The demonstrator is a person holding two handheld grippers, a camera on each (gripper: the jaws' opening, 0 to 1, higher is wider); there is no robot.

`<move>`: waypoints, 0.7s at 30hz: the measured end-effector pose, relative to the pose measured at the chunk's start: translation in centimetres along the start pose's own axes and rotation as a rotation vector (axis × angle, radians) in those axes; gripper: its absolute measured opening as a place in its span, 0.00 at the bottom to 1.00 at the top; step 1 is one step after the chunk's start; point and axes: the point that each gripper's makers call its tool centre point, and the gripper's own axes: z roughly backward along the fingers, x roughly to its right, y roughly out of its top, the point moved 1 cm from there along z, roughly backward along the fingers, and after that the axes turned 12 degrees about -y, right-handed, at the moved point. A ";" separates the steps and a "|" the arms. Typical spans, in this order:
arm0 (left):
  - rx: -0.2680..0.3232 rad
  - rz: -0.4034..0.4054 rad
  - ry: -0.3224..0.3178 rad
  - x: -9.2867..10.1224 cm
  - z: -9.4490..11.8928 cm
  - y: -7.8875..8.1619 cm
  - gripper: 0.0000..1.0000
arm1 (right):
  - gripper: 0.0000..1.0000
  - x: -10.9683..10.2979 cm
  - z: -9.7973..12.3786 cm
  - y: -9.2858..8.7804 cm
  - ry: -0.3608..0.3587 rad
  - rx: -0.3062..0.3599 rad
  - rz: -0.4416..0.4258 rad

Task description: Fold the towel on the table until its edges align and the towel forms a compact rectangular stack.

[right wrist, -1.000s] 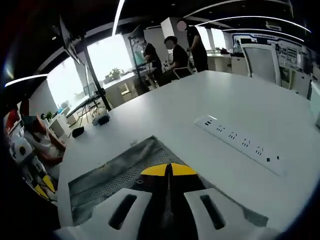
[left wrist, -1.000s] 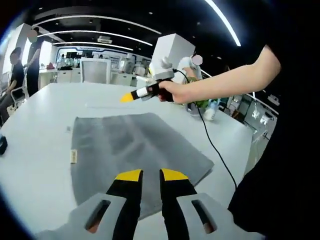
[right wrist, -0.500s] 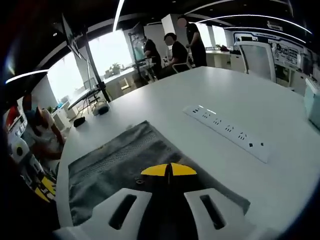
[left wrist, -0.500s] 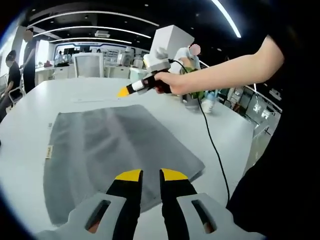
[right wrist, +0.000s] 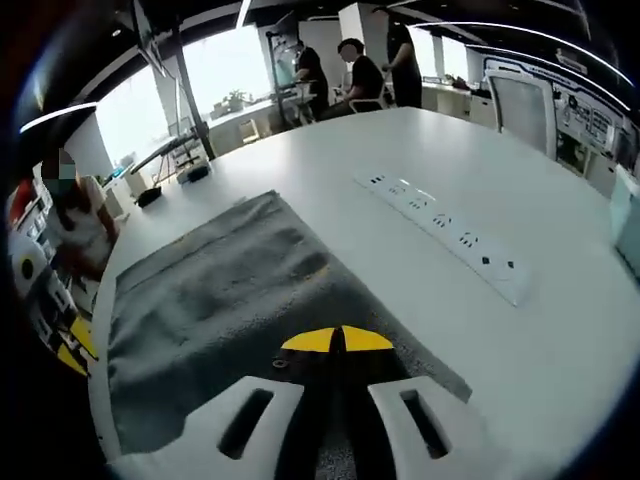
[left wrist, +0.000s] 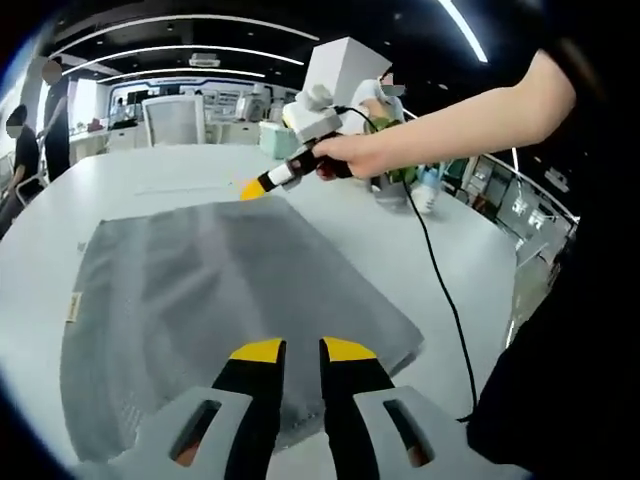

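Towel: the grey rectangular terry towel (left wrist: 220, 300) lies spread flat and unfolded on the white round table (left wrist: 470, 270); a small tag shows at one edge.
Left gripper: the yellow-tipped black left gripper (left wrist: 297, 350) hangs over the near towel edge, jaws slightly parted, grasping nothing.
Right gripper: the matching right gripper (right wrist: 340, 340), jaws pressed together and empty, sits over the far corner region.
Surroundings: a white power strip (right wrist: 445, 235) lies beside the towel; a black cable (left wrist: 450, 320) trails across the table.
Risk, pinch: closed jaws would likely slide over the cloth and miss the corner.
Risk, fold: unequal lifts would probably skew the edges.
Risk, snag: the cable may drag the cloth.
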 end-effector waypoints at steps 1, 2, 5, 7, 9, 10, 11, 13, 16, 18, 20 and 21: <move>-0.005 0.014 -0.006 -0.1 -0.6 -0.2 0.15 | 0.00 0.1 -0.3 -0.2 0.003 -0.008 0.021; -0.013 0.026 -0.014 -0.1 -1.0 -0.4 0.16 | 0.00 0.2 -0.6 -0.3 0.005 -0.007 0.034; -0.027 0.057 -0.029 -0.2 -2.2 -0.8 0.16 | 0.00 0.3 -1.1 -0.8 0.018 -0.025 0.063; -0.028 0.070 -0.022 -0.4 -2.6 -0.8 0.16 | 0.00 0.4 -1.5 -1.2 0.028 -0.043 0.092; -0.022 0.086 -0.011 -0.7 -3.1 -0.8 0.16 | 0.00 0.2 -1.7 -1.4 0.034 -0.044 0.112; -0.025 0.093 -0.009 -0.8 -3.2 -0.9 0.16 | 0.00 0.2 -1.8 -1.3 0.036 -0.041 0.111; -0.033 0.103 0.001 -1.1 -3.5 -1.1 0.16 | 0.00 0.2 -1.8 -1.3 0.040 -0.038 0.109; -0.048 0.110 0.020 -1.6 -3.7 -1.4 0.16 | 0.00 0.3 -1.9 -1.2 0.046 -0.033 0.102; -0.054 0.146 0.035 -2.0 -4.1 -1.9 0.15 | 0.00 0.2 -1.9 -1.2 0.057 -0.026 0.103; -0.060 0.127 0.056 -2.1 -4.1 -1.9 0.12 | 0.00 0.1 -1.8 -1.2 0.064 -0.022 0.108; -0.078 0.100 0.073 -2.2 -4.1 -1.9 0.10 | 0.00 0.1 -1.8 -1.2 0.067 -0.020 0.106; -0.084 0.088 0.078 -2.2 -4.1 -2.0 0.09 | 0.00 0.2 -1.8 -1.2 0.068 -0.019 0.100</move>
